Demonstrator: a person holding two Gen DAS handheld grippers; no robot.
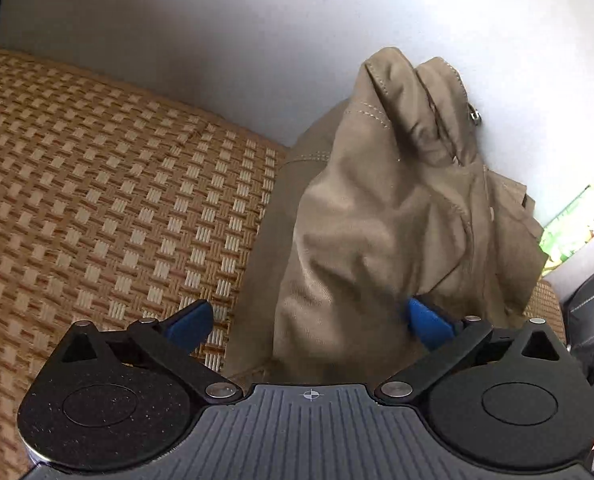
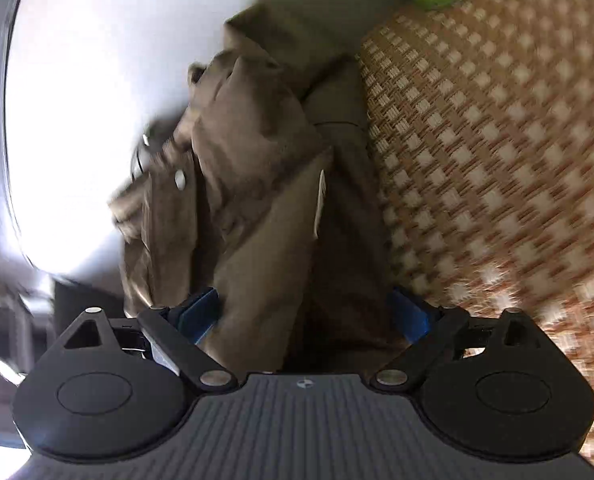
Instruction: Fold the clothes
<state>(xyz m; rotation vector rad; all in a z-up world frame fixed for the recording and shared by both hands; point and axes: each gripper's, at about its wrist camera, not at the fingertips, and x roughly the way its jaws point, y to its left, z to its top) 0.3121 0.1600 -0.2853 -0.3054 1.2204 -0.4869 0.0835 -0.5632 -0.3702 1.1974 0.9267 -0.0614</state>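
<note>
While bunched on the woven mat (image 1: 97,184), khaki trousers (image 1: 385,216) are seen.
Cloth lies between both spread hand-held grippers, left hand-held gripper (image 1: 309,320) and right hand-held gripper (image 2: 305,312); soft, limp fabric is best gripped at the stitched waistband.

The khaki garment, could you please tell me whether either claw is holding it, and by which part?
Neither grips the khaki garment: both the left claw and right claw are open, its bunched fabric merely lying between their fingers.

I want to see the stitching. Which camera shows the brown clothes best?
The left wrist view: the brown clothes look sharp and bright, seams clear. The right wrist view shows them dark and blurred.
</note>
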